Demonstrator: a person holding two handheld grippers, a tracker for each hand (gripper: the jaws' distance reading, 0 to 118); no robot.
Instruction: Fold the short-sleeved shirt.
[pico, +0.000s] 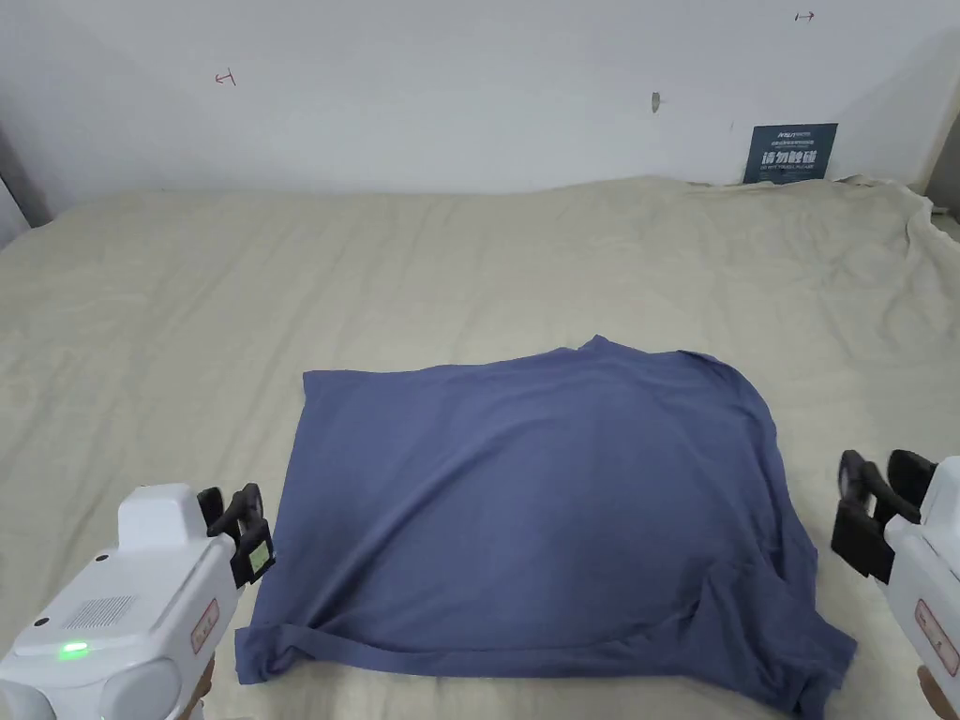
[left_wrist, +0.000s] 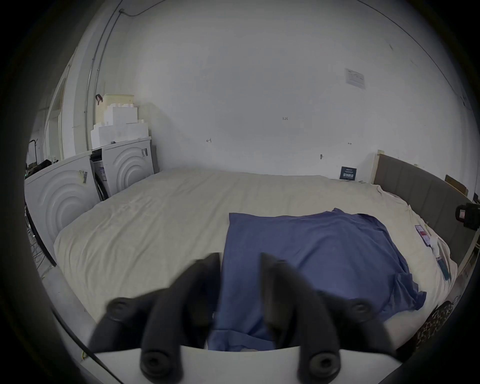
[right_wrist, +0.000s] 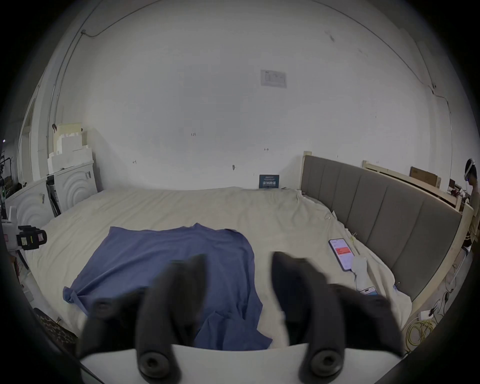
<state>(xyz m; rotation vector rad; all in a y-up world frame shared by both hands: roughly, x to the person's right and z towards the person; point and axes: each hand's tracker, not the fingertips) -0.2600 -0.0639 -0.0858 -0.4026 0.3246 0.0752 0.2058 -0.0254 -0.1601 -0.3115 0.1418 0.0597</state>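
Head view: the blue short-sleeved cotton shirt (pico: 534, 506) lay spread on the beige-sheeted bed (pico: 375, 272). Left gripper (pico: 246, 530) and right gripper (pico: 881, 511) hovered beside it. Left gripper view: fingers (left_wrist: 210, 275) apart, empty. Right gripper view: fingers (right_wrist: 192, 275) apart, empty.

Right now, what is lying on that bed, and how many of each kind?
Blue shirt: 1
Phones: 2, one with a lit screen and one partly hidden behind the right tongs
White object between the phones, too unclear to name: 1
Total: 4, all resting on the beige sheet.
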